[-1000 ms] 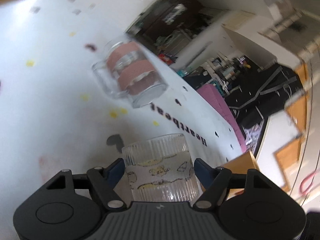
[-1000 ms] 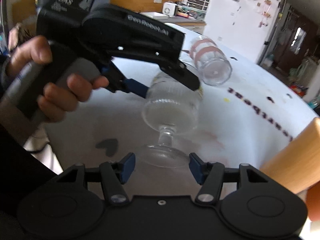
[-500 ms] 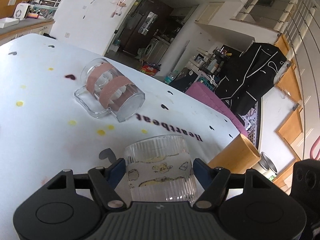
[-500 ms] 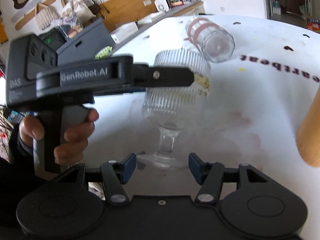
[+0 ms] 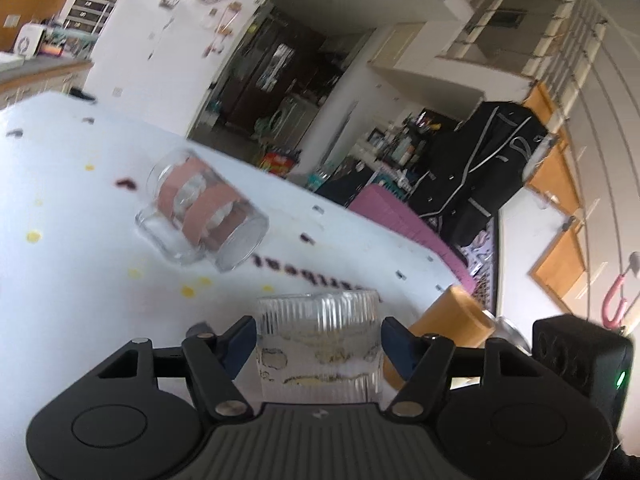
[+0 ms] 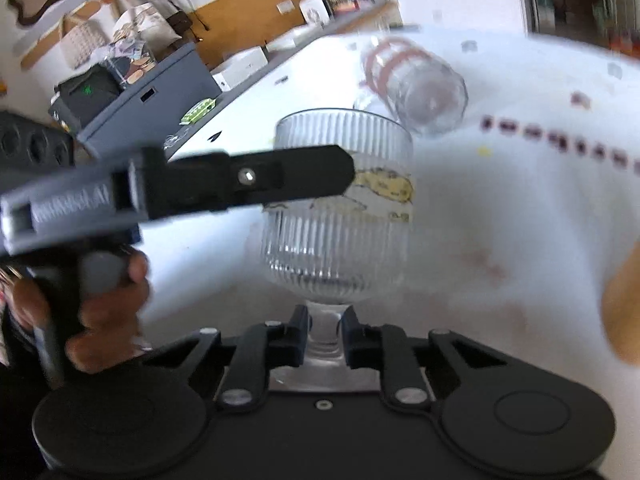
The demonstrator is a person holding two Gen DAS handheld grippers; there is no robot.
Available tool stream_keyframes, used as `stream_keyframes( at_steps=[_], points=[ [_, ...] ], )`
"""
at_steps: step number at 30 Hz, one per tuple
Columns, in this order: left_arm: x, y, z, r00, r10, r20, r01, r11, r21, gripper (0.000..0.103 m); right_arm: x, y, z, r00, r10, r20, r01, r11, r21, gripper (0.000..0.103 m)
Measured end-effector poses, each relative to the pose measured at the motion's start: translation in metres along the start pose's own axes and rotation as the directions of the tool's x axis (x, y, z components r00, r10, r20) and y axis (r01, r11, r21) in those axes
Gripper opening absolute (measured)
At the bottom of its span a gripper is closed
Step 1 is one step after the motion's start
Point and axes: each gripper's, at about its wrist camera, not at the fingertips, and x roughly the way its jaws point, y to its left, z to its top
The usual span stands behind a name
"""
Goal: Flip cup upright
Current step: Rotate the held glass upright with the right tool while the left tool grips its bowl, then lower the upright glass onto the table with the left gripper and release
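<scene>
A ribbed stemmed glass cup with yellow cartoon prints stands upright, rim up, over the white table. My left gripper is shut on its bowl; its finger crosses the bowl in the right wrist view. My right gripper is shut on the cup's stem just below the bowl. The cup's foot is hidden behind my right gripper's body.
A glass mug with pink bands lies on its side on the white table, also in the right wrist view. A wooden cylinder stands at the right. Black lettering runs across the cloth.
My right gripper moved forward and closed on the cup's stem; it was open around the foot before. My left gripper keeps its hold on the bowl, and the cup has come level and upright.
</scene>
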Motion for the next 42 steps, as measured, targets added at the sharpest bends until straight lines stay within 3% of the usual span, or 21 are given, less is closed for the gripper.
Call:
stream_keyframes(
  at_steps=[4,11,25,32,38,42],
  points=[
    [-0.008,-0.015,-0.001,0.999,-0.019,0.032,0.017,0.998,0.059,0.066,0.0,0.014,-0.008,0.987,-0.125,0.102,0.138,0.981,-0.137,0.017],
    [-0.015,-0.037,-0.013,0.999,-0.032,0.038,0.027,0.99,0.136,0.064,0.003,0.01,-0.025,0.957,-0.184,0.226,0.225,0.959,-0.174,0.017],
    [-0.017,-0.062,-0.045,0.997,0.077,0.007,-0.076,0.974,0.214,0.067,0.004,0.013,-0.057,0.914,-0.196,0.354,0.279,0.939,-0.202,0.018],
    [-0.009,-0.069,-0.053,0.995,0.097,-0.013,-0.091,0.965,0.247,0.068,-0.01,0.006,-0.073,0.906,-0.191,0.378,0.276,0.943,-0.186,0.029],
    [-0.008,-0.071,-0.055,0.995,0.101,-0.016,-0.093,0.957,0.273,0.067,-0.016,0.004,-0.087,0.911,-0.184,0.369,0.269,0.944,-0.193,0.021],
    [-0.001,-0.071,-0.051,0.994,0.106,-0.02,-0.096,0.954,0.285,0.067,-0.013,0.013,-0.088,0.902,-0.201,0.383,0.3,0.929,-0.219,0.018]
  ],
)
